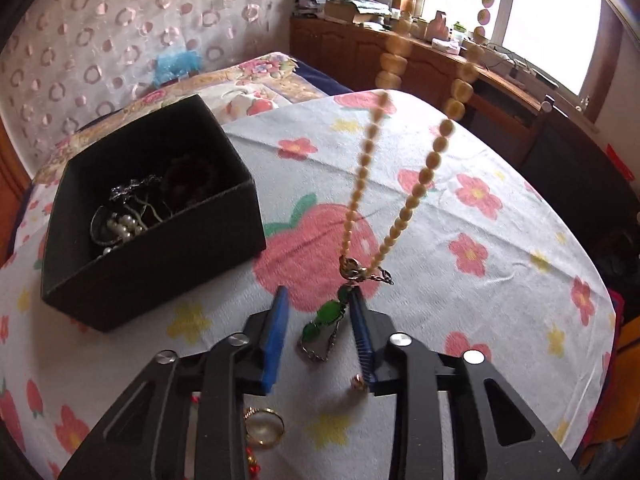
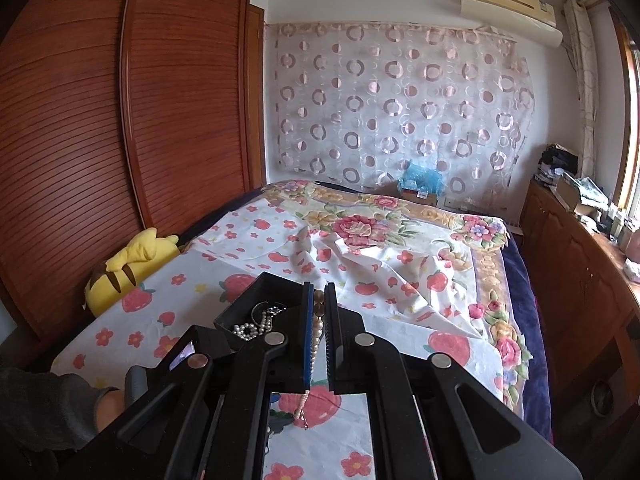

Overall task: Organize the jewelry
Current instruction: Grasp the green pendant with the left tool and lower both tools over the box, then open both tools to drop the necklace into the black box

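A cream bead necklace point(image 1: 414, 196) hangs down from above, its clasp end point(image 1: 354, 268) just off the cloth. My right gripper point(image 2: 319, 298) is shut on this necklace point(image 2: 318, 328) and holds it high. My left gripper point(image 1: 318, 300) is open, low over the cloth. A green stone pendant on a chain point(image 1: 320, 330) lies between its fingers. A black box point(image 1: 156, 216) to the left holds pearls and other jewelry; it also shows in the right wrist view point(image 2: 256, 300).
A gold ring point(image 1: 266, 426), a small gold bead point(image 1: 357, 381) and red beads point(image 1: 252, 460) lie under the left gripper. The strawberry-print cloth point(image 1: 480, 220) covers the bed. A yellow plush toy point(image 2: 128, 268), a wardrobe and a cluttered wooden cabinet point(image 1: 400, 56) surround it.
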`<state>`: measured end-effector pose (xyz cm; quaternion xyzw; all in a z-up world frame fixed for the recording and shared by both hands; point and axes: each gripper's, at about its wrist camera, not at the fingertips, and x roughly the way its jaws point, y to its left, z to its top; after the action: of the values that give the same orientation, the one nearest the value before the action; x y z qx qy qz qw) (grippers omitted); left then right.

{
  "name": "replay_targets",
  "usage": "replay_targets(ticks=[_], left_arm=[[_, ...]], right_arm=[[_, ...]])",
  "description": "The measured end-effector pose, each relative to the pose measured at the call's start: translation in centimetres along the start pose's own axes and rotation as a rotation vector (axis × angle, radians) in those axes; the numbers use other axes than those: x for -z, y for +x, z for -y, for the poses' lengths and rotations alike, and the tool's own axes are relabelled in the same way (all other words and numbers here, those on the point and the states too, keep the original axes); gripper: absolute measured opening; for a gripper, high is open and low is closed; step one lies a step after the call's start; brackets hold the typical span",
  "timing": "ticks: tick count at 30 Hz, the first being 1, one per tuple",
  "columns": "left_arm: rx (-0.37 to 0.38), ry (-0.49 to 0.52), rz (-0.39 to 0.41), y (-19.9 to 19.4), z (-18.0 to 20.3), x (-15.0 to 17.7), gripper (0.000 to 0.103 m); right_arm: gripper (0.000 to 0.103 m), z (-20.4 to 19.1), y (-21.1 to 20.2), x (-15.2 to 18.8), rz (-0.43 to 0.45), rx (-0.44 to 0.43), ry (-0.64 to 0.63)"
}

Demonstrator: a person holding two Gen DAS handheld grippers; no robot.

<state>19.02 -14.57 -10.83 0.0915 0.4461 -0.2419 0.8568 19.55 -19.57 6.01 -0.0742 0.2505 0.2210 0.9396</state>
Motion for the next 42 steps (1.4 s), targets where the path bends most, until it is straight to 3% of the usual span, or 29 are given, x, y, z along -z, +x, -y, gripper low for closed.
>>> replay_targets(ticks=[6,18,22,35,42], left_arm=[[0.004,-0.013,0.021,-1.4,-0.6,0.0,0.012],[-0.015,-0.034,0.227,-10.6,-2.1,-2.2,0.012],[-0.032,-0.045,0.258,-12.0,-3.0,-3.1,0.012],[-0.094,-0.077,0.265,-11.4,-8.4,-5.6,0.012],[-0.102,-0.094,0.244,-9.8,-10.1,-5.6,0.012]], right_arm=[[0.006,1.3,0.1,0.8,-0.010,0.020,0.018],[0.006,1.3,1.8,1.6,-0.043,0.015,0.032],[0.006,0.7,2.1,0.8,-0.030,-0.002,0.026],[0.006,-0.4,1.4,-6.2,0.086,-0.065,-0.019],[0.006,-0.6,2.4,-8.1,0.102,-0.084,-0.031]])
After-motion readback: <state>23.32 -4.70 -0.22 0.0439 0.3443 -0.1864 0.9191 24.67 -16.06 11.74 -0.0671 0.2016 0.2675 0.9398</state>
